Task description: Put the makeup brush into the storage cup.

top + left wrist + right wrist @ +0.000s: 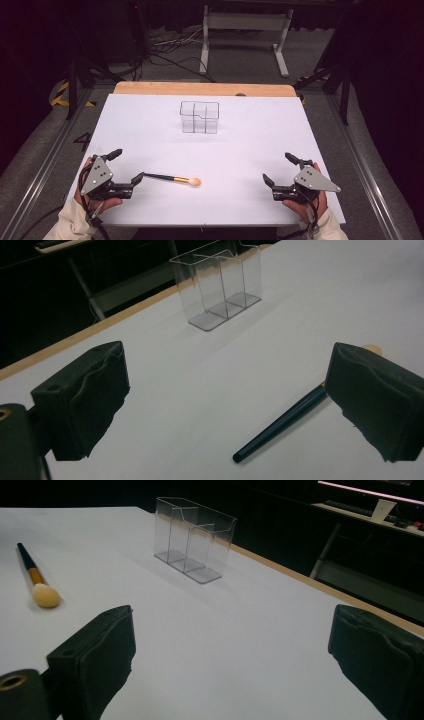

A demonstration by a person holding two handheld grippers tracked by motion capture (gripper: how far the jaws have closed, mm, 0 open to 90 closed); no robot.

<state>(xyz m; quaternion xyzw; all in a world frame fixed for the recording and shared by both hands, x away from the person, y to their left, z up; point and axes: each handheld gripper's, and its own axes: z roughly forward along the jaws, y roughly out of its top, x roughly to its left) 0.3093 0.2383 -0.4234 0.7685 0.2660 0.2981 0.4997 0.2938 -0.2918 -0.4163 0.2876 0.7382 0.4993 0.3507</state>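
Makeup brush [172, 178] lies just beside the spread left gripper [126, 164] jaws, untouched.

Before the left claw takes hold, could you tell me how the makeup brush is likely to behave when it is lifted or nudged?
The makeup brush lies flat on the white table, and its slim round handle looks stiff, so a nudge could roll it. It seems light. The puffy head would probably squash, so gripping the dark handle seems safer.

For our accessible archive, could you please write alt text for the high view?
A makeup brush lies on a white table, its handle tip beside the open left gripper. The open right gripper rests opposite; a clear divided organizer stands beyond.
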